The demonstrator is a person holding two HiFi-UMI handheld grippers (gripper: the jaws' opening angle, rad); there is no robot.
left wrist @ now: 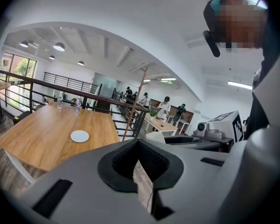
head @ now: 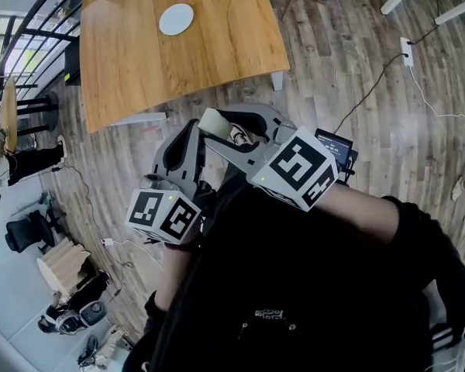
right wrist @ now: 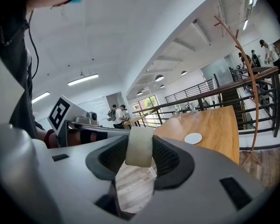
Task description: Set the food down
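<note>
The right gripper (right wrist: pixel 140 143) clamps a pale slice of food (right wrist: pixel 140 154) between its pads, above the floor (head: pixel 349 45) and short of the table (head: pixel 217 60) and plate (head: pixel 176 18). The left gripper (left wrist: pixel 139 146) is clenched and empty.

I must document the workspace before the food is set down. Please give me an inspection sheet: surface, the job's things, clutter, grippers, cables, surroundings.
Surface: wooden table, ahead of the person.
Job's things: pale piece of food, off the table, between the right gripper's fingers; white plate on the table, empty.
Clutter: bottles or glasses at the table's far end.
Grippers: right gripper shut on the food; left gripper shut, holding nothing.
Cables: white power strip and a black cord on the floor right of the table.
Surroundings: wood floor, black railing, people at far tables.
</note>
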